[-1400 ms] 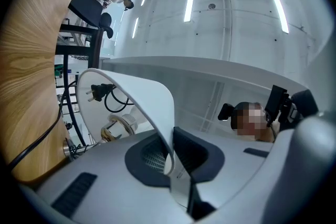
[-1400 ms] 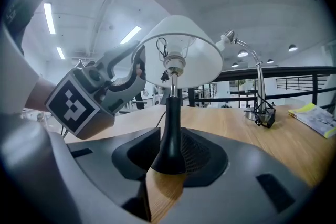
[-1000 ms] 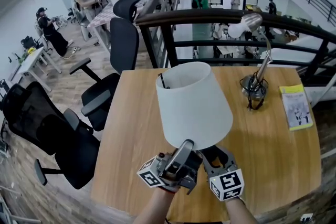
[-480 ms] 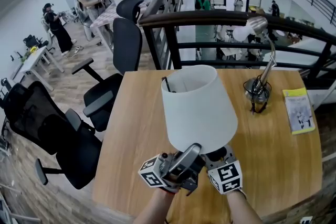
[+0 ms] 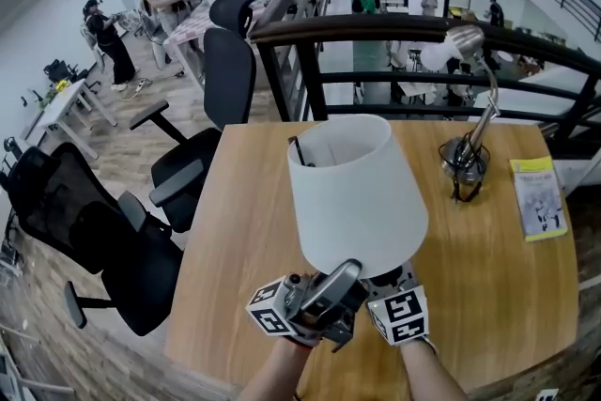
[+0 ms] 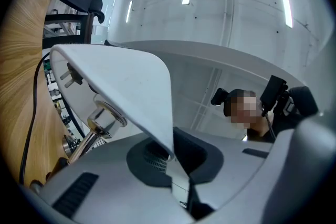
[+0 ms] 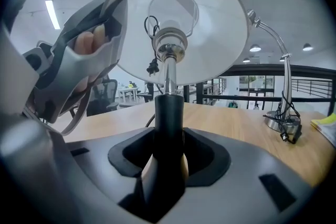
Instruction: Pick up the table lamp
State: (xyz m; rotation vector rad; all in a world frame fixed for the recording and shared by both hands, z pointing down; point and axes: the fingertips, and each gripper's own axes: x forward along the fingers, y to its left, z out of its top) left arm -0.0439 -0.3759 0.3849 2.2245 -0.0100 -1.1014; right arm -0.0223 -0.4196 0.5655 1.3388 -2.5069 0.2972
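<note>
Compared with a second ago, the right gripper (image 5: 386, 281) has drawn in closer under the white shade (image 5: 355, 191), and its marker cube now sits tight beside the left gripper's. Its jaws have just been closing a little, yet they stand wide, with the black stem (image 7: 168, 115) of the table lamp (image 5: 357, 202) upright between them and gaps visible on either side of it. The left gripper (image 5: 340, 275) stays where it was, its jaws clamped together on the lower rim of the shade, whose thin white edge runs straight into the pinch in the left gripper view. The shade itself has barely shifted.

The left gripper angles upward toward the rim, while the right gripper reaches forward and slightly down at the stem. Both forearms enter from the bottom edge of the head view, close together.

The table lamp stands at the near side of the wooden table (image 5: 239, 230). Its base is hidden behind the grippers. A chrome gooseneck desk lamp (image 5: 467, 155) and a yellow booklet (image 5: 538, 197) lie well apart at the far right.
</note>
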